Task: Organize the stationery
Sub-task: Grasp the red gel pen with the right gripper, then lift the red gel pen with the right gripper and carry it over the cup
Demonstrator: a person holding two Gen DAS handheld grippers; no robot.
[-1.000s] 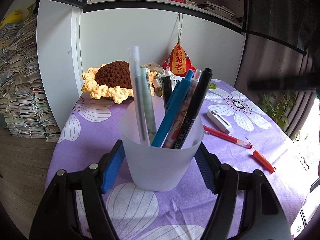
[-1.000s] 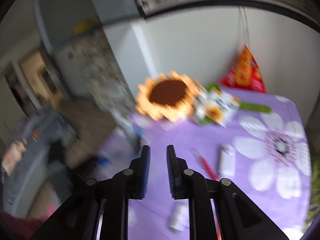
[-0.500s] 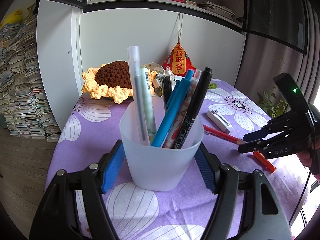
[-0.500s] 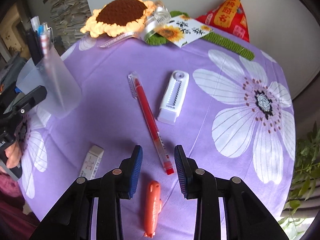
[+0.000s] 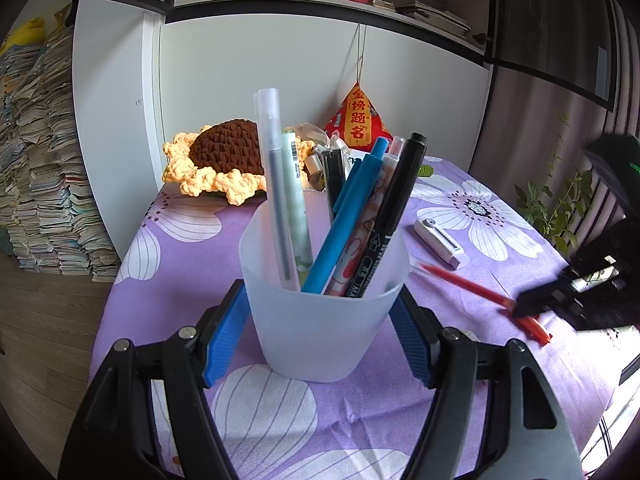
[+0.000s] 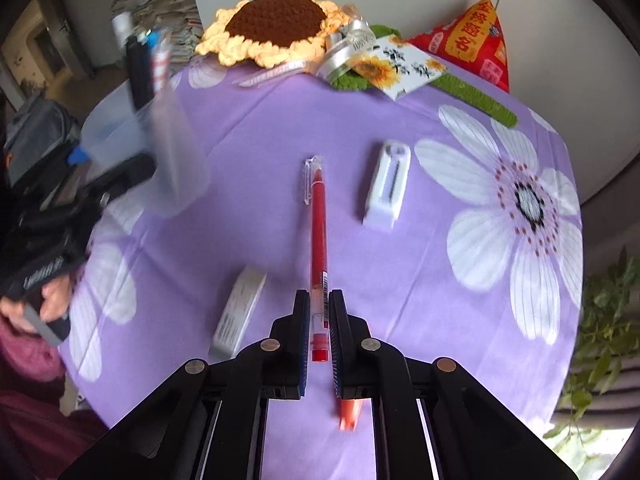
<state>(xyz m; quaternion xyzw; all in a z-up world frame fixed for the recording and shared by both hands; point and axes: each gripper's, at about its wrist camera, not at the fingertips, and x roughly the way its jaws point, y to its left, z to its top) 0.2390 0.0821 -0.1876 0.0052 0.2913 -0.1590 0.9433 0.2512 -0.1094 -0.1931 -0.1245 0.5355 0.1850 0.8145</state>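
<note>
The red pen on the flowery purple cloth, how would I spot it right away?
Find the purple tablecloth with big white flowers. Near its middle, beside a white correction tape, lies the red pen, its near end pinched in the right gripper. It is the only long, thin red thing with a clear cap.

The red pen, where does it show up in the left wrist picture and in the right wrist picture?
Left wrist view: the red pen lies on the purple cloth at right, its near end under the right hand-held gripper.
Right wrist view: it runs up the centre, its near end pinched in that gripper.
Shared landmark: the white correction tape beside the pen.
</note>
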